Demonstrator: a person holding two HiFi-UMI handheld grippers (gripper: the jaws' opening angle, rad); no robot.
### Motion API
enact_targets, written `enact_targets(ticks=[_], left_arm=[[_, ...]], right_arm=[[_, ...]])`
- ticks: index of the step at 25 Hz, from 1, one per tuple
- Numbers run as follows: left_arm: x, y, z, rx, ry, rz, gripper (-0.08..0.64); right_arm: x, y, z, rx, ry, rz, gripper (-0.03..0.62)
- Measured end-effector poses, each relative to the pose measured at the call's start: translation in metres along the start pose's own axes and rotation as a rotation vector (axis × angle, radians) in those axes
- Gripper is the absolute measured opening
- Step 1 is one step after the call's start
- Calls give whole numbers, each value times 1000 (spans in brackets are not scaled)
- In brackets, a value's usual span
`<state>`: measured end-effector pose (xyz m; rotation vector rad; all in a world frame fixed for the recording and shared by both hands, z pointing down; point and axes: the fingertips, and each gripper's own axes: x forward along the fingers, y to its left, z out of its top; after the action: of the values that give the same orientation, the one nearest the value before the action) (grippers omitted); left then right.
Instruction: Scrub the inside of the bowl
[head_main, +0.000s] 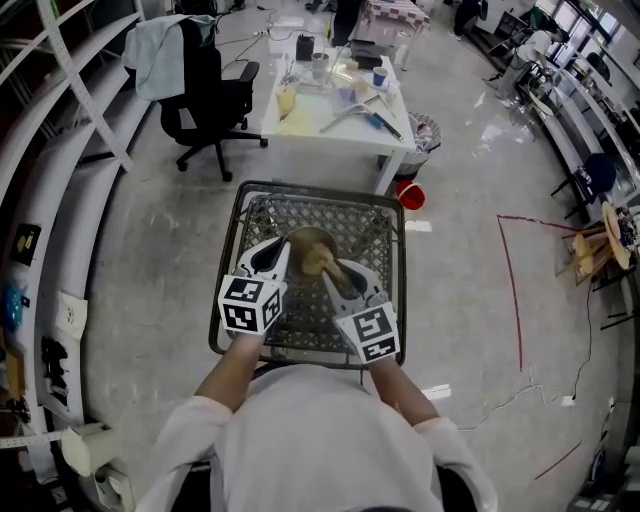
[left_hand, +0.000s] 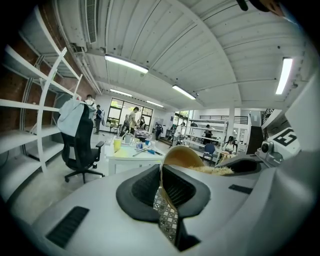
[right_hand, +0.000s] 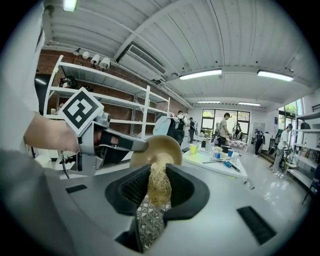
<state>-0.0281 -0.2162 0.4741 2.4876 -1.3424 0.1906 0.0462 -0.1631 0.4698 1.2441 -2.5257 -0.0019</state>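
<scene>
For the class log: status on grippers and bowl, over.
Left gripper shut on bowl rim. Right gripper shut on scrubber, pushed inside bowl. Nothing in the way over mesh table.

Left tool (left_hand: 161, 181) clamps the bowl (left_hand: 183, 155) by its rim.

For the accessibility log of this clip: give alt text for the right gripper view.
The right claw is shut on a pale fibrous scrubber reaching into a tilted tan bowl. The left claw grips the bowl's rim.
</scene>
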Motion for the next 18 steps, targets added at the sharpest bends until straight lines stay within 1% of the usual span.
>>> enact_targets(ticks=[5, 8, 10, 13, 15, 18], left_arm=[[1, -5, -4, 6, 8, -10, 44], [-1, -8, -9, 5, 17, -17, 44], [-2, -9, -10, 3, 19, -21, 44], [-4, -8, -10, 1, 16, -23, 44], [-4, -6, -9, 0, 12, -21, 44], [-3, -2, -6, 1, 6, -23, 44]], right_arm=[[9, 19, 1, 14, -11, 63, 100], [15, 20, 11, 2, -32, 69, 100], [17, 14, 17, -9, -42, 55, 100], [16, 1, 22, -15, -49, 10, 100], [13, -8, 20, -6, -49, -21, 100], [8, -13, 13, 14, -38, -44, 100]])
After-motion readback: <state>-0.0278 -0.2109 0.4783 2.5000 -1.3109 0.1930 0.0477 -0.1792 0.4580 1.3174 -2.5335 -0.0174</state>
